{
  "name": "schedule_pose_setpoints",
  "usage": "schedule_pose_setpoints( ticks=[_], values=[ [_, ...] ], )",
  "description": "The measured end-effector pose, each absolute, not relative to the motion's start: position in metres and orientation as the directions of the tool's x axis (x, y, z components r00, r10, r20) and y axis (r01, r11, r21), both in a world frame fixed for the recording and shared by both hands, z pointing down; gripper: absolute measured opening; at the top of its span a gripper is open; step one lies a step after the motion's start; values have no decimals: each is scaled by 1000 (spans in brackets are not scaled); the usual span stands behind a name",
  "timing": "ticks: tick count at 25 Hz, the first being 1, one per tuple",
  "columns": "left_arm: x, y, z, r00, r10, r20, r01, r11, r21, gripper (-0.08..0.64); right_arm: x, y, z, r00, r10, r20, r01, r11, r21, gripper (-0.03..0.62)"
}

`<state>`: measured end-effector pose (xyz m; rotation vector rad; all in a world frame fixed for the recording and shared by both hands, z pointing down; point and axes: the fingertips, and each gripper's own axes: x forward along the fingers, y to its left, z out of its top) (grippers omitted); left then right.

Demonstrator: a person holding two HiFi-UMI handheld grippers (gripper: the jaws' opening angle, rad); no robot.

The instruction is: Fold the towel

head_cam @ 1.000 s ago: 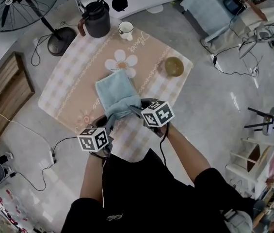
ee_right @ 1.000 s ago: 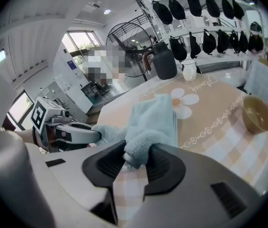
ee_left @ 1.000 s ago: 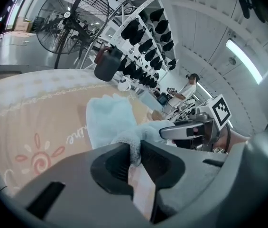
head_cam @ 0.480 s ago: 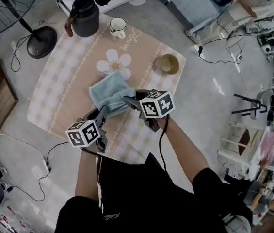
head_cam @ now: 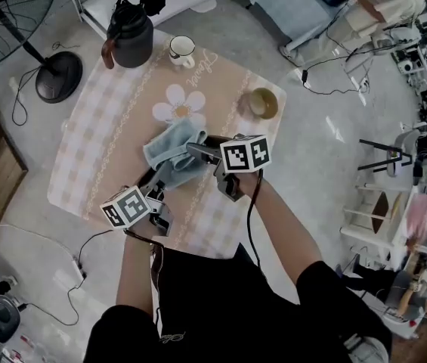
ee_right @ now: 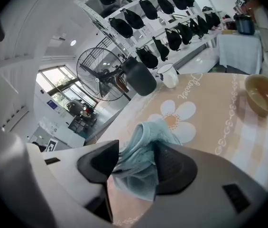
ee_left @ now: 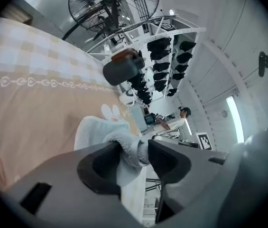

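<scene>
The light blue towel [head_cam: 169, 151] lies bunched on the checked tablecloth [head_cam: 100, 127], its near edge drawn up over the rest. My left gripper [head_cam: 155, 186] is at the towel's near left corner. Its jaws are opening, and a thick fold of towel [ee_left: 126, 144] still sits in the gap of the left gripper [ee_left: 134, 152]. My right gripper [head_cam: 196, 152] is over the towel's right side. Its jaws are opening too. In the right gripper view, crumpled towel [ee_right: 145, 144] hangs loosely between the spread jaws of the right gripper [ee_right: 136, 164].
A dark kettle [head_cam: 128, 35] and a white mug [head_cam: 181, 49] stand at the table's far edge, a brown bowl [head_cam: 262, 102] at the far right. A floor fan [head_cam: 57, 76] is to the left, with cables on the floor around the table.
Both grippers moved away from the person, carrying the towel's near edge over the far part. The flat towel is now bunched. Both pairs of jaws stand wider.
</scene>
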<state>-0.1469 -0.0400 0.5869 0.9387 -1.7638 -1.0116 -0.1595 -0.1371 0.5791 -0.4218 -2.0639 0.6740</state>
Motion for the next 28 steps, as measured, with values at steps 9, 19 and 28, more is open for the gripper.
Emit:
schedule_pose_setpoints(
  ticks=[9, 19, 28],
  values=[
    [-156, -22, 576, -392, -896, 207, -82, 258, 963, 230, -184, -138, 569, -669, 484, 565, -91, 700, -708, 255],
    [-161, -28, 558, -345, -916, 204, -310, 317, 897, 230, -151, -151, 548, -671, 377, 638, 96, 898, -430, 253],
    [-112, -25, 564, -338, -837, 430, -527, 547, 651, 230, -97, -143, 551, -641, 354, 681, 264, 935, -237, 253]
  ],
)
